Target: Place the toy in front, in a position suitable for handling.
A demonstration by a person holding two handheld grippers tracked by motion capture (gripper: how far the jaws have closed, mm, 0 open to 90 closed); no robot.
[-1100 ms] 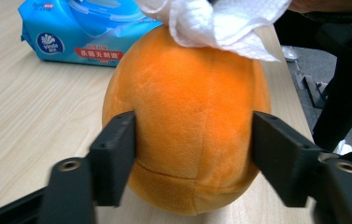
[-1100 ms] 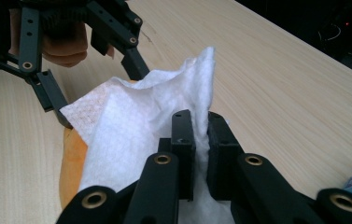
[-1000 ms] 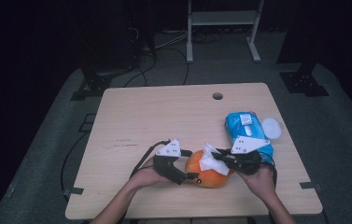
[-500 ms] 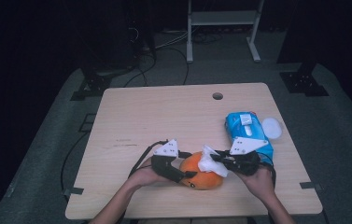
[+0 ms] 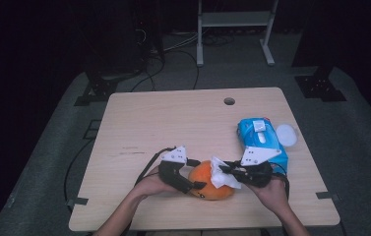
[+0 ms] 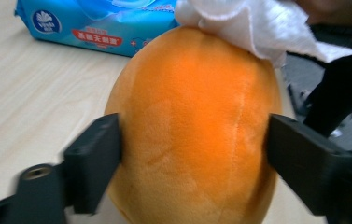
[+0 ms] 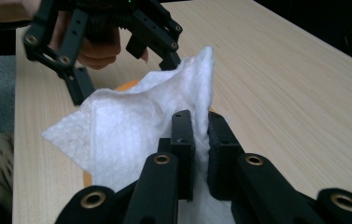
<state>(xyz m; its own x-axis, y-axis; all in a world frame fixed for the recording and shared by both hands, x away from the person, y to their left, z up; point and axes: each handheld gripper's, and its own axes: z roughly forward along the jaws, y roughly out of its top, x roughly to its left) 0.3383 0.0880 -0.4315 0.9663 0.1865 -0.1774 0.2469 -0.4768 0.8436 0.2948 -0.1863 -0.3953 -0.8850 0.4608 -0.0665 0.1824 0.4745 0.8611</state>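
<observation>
Left tool [image 6: 190,154] has just been opening, jaws barely touching the round orange plush fruit [image 6: 192,126]; right tool [image 7: 200,126] pinches the white wet wipe [image 7: 131,126]; a hard rub could roll the fruit off the counter [image 5: 173,118].

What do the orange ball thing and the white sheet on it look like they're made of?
Orange toy: seemingly plush fabric, matte and short-napped, with a stitched seam and soft dents. White sheet: probably a nonwoven wipe or tissue, thin and matte, with limp folds and a faint embossed grain.
</observation>
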